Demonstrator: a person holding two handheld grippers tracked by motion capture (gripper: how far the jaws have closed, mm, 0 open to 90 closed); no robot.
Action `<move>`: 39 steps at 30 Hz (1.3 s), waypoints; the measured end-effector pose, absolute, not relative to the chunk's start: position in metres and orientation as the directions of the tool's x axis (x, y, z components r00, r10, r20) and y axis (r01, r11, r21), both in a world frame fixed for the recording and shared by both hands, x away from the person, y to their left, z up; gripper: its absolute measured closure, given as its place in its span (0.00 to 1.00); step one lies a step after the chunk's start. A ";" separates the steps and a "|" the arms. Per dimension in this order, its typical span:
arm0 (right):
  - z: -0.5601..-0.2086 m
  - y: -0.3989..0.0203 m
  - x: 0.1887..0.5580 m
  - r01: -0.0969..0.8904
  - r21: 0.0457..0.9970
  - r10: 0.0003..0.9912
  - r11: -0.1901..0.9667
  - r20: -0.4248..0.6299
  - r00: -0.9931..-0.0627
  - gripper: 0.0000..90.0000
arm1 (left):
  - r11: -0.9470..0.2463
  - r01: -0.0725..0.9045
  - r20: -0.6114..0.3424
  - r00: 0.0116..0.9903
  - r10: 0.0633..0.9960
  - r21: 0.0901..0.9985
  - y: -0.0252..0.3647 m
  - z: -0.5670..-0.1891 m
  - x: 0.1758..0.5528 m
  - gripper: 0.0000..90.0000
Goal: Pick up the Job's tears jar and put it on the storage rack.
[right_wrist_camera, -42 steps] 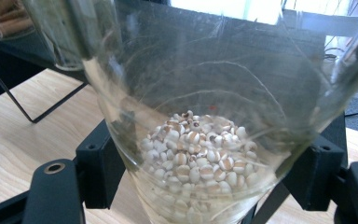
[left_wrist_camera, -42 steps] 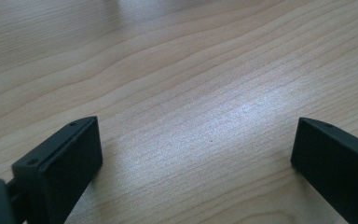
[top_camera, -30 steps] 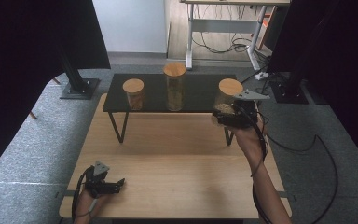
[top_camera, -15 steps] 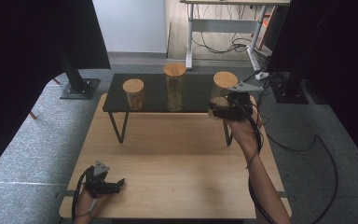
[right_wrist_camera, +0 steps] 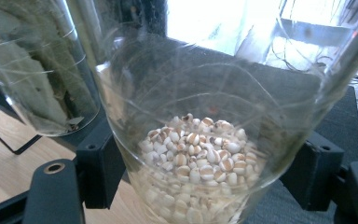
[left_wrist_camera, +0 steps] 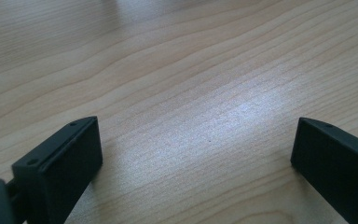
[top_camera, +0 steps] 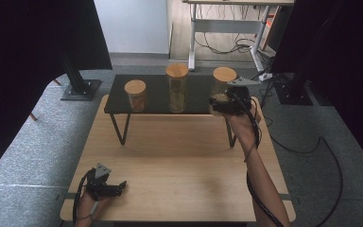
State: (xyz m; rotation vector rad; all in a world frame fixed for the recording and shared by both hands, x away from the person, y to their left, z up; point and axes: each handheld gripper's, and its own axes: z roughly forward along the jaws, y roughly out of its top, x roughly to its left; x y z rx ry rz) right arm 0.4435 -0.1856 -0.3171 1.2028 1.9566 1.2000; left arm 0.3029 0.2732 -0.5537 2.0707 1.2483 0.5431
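The right gripper (top_camera: pixel 216 105) is clenched around a glass jar (top_camera: pixel 222 92) with a wooden lid, its two black jaws pressing on the jar's lower wall from either side, as the right gripper view shows close up. That jar (right_wrist_camera: pixel 200 116) is partly filled with pale, brown-streaked grains (right_wrist_camera: pixel 196 158) that lie heaped at the bottom, level with the jaws. The jar sits at the right end of a low black shelf (top_camera: pixel 156 92) that stands on the wooden desk (top_camera: pixel 179 161); I cannot tell whether its base touches the shelf or is just off it. Just to the left of the gripped jar stands a taller jar (top_camera: pixel 177 87) with darker contents, and farther left, well apart, a shorter jar (top_camera: pixel 135 94). The left gripper (top_camera: pixel 118 188) rests low over the near left corner of the desk, far from the shelf, its jaws spread wide with nothing but bare wood (left_wrist_camera: pixel 191 93) between them.
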 end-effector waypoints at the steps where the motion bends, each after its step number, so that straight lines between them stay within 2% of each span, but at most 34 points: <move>1: -0.317 -0.186 0.445 0.409 0.890 0.891 0.202 0.006 -0.453 0.28 | -0.334 0.618 0.017 0.460 0.888 0.712 0.273 -0.554 0.303 0.02; 17: -0.318 -0.189 0.455 0.405 0.890 0.879 0.210 0.009 -0.476 0.27 | -0.334 0.618 0.017 0.461 0.887 0.712 0.273 -0.554 0.303 0.02; 20: -0.317 -0.189 0.455 0.400 0.892 0.891 0.212 -0.008 -0.454 0.05 | -0.334 0.618 0.017 0.460 0.888 0.712 0.273 -0.554 0.303 0.02; 39: -0.328 -0.201 0.424 0.371 0.894 0.870 0.253 -0.043 -0.490 0.03 | -0.335 0.617 0.017 0.461 0.887 0.712 0.273 -0.554 0.303 0.02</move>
